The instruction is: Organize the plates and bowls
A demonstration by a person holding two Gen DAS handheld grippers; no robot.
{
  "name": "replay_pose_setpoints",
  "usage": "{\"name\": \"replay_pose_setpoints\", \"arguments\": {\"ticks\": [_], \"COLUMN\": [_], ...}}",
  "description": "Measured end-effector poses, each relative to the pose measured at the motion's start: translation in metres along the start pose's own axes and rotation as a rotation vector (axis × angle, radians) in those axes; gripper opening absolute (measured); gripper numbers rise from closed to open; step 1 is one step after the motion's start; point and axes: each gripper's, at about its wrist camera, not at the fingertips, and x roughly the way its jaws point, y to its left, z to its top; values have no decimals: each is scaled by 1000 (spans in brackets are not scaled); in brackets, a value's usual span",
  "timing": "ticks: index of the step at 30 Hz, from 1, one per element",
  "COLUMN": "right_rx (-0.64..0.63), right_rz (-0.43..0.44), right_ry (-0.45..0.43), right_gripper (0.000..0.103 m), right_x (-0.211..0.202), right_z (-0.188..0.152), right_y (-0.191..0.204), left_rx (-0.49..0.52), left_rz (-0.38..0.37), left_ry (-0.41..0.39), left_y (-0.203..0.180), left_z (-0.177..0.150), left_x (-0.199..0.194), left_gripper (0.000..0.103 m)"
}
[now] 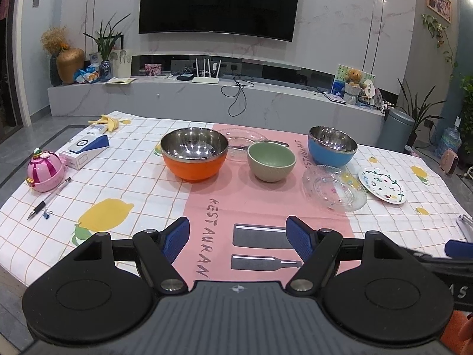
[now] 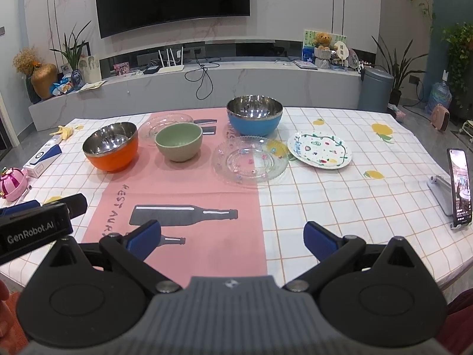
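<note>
Only the right wrist view shows a phone [image 2: 460, 188] propped upright on a pale stand [image 2: 440, 188] near the table's right edge, and it also catches the left gripper [image 2: 44, 217] from the side at its left margin. Only the left wrist view shows a pen [image 1: 48, 198] with a small binder clip [image 1: 47, 214] at its near end, lying just in front of the pink toy [image 1: 45, 170]. Both views share a white and blue box [image 1: 84, 148] and a banana peel [image 1: 108, 122] at the far left of the table [image 1: 147, 195]. There are three bowls: an orange steel-lined bowl [image 1: 194, 153], a green bowl [image 1: 271, 161] and a blue steel-lined bowl [image 1: 332, 146], standing apart in a row across the far half of the cloth. There are three plates: a clear glass plate [image 1: 242, 140] behind and between the orange and green bowls, a second clear glass plate with coloured dots [image 1: 334, 188] just in front of the blue bowl, and a white painted plate [image 1: 382, 185] beside it, to its right. The left gripper's jaws stand wide apart and hold nothing, above the pink strip of the cloth at the near edge. The right gripper [image 2: 232, 238] also has its jaws spread wide, empty and touching nothing, over the near part of the table.
</note>
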Motion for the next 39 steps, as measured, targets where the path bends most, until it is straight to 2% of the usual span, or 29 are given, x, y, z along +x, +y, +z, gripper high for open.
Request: {"name": "replay_pose_setpoints", "arguments": {"ticks": [12,14,21,25,32,36,39], "right_rx": [43,48,70,59,141,167,190], "right_rz": [12,6,4,-7,-25,-27,-35], "right_ry": [2,8,58,62,105,157,141], "right_gripper": [98,95,96,98,100,100,100], "right_x": [20,27,57,77,119,154,180], "right_z": [4,9,33,54,103,138,159], "right_y": [-10,-14,-31,-42,-72,-92,-105], "left_rx": [47,75,130,140,115,113,78], "left_rz": [-64,-86,-139,-188,-261,-294,-348], "left_ry": [23,24,40,61,68,62,78], "left_y": [-8,-15,-36,-45,-62,-75,-84], "left_z": [10,15,43,62,107,134,152], "left_x": [19,24,50,69,112,143,174], "left_gripper": [86,84,84,84,84,84,83]}}
